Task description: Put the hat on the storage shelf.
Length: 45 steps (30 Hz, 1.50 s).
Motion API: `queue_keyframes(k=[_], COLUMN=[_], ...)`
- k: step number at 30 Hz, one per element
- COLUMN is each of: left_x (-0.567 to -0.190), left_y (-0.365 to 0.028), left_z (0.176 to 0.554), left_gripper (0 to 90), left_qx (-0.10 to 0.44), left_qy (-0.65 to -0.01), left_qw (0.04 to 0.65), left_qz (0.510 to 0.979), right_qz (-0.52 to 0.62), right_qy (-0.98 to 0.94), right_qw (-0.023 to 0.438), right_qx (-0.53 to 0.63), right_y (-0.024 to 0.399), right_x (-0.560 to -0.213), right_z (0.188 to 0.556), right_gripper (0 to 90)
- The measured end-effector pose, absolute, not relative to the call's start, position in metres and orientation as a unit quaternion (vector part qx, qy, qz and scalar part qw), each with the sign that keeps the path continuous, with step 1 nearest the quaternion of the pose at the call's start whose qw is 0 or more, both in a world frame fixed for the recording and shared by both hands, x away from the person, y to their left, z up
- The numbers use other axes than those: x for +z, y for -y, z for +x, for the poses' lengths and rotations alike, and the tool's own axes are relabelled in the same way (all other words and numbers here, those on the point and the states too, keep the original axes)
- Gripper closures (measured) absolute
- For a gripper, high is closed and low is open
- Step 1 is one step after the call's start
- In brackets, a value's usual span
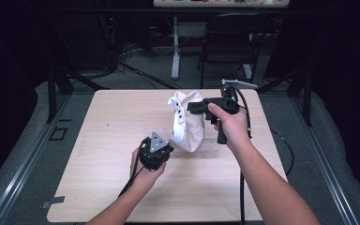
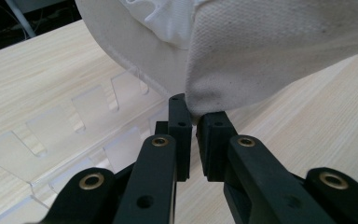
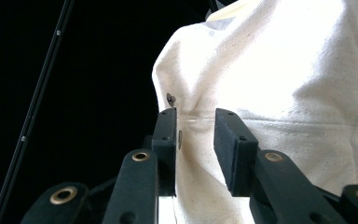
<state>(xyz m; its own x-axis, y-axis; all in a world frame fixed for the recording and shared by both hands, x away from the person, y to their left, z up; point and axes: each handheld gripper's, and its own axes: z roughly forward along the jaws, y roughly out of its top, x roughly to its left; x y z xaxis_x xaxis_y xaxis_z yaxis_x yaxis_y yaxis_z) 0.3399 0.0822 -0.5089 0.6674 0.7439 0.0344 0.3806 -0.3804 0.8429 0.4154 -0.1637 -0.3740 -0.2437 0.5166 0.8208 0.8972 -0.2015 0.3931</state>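
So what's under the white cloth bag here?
A clear plastic sheet lies on the wooden table, running beneath the white cloth bag. How far it extends under the bag is covered.

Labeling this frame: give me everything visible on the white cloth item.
The white cloth item looks like off-white woven canvas, possibly a cap, with small dark eyelets and stitched seams. It is crumpled and held up over the wooden table, near a clear plastic piece. The left tongs pinch its lower edge; the right tongs grip a fold higher up.
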Motion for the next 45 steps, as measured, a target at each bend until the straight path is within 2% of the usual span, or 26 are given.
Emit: queue_keyframes(k=[17,24,25,31,34,45], left_x=[-0.524,-0.528,-0.529,-0.531,-0.531,-0.527], left_y=[-0.092,-0.09,-0.091,-0.098,-0.103,-0.131], left_z=[0.345,0.345,0.345,0.343,0.338,0.322], left_gripper=[85.5,84.7,83.8,63.8,58.8,53.3], left_qx=[0.16,0.163,0.16,0.155,0.155,0.157], left_qy=[-0.383,-0.384,-0.384,-0.39,-0.385,-0.377], left_qw=[0.415,0.415,0.417,0.43,0.434,0.449], left_qz=[0.81,0.809,0.808,0.8,0.799,0.795], right_qz=[-0.586,-0.587,-0.587,-0.587,-0.586,-0.584], right_qy=[0.593,0.591,0.593,0.603,0.605,0.62], right_qw=[0.185,0.185,0.184,0.166,0.165,0.133], right_qx=[-0.52,-0.521,-0.52,-0.514,-0.512,-0.506], right_y=[0.174,0.178,0.178,0.178,0.178,0.183], right_x=[-0.37,-0.371,-0.372,-0.374,-0.375,-0.377], right_z=[0.41,0.41,0.41,0.408,0.407,0.401], right_gripper=[67.3,66.9,66.8,64.6,64.1,59.8])
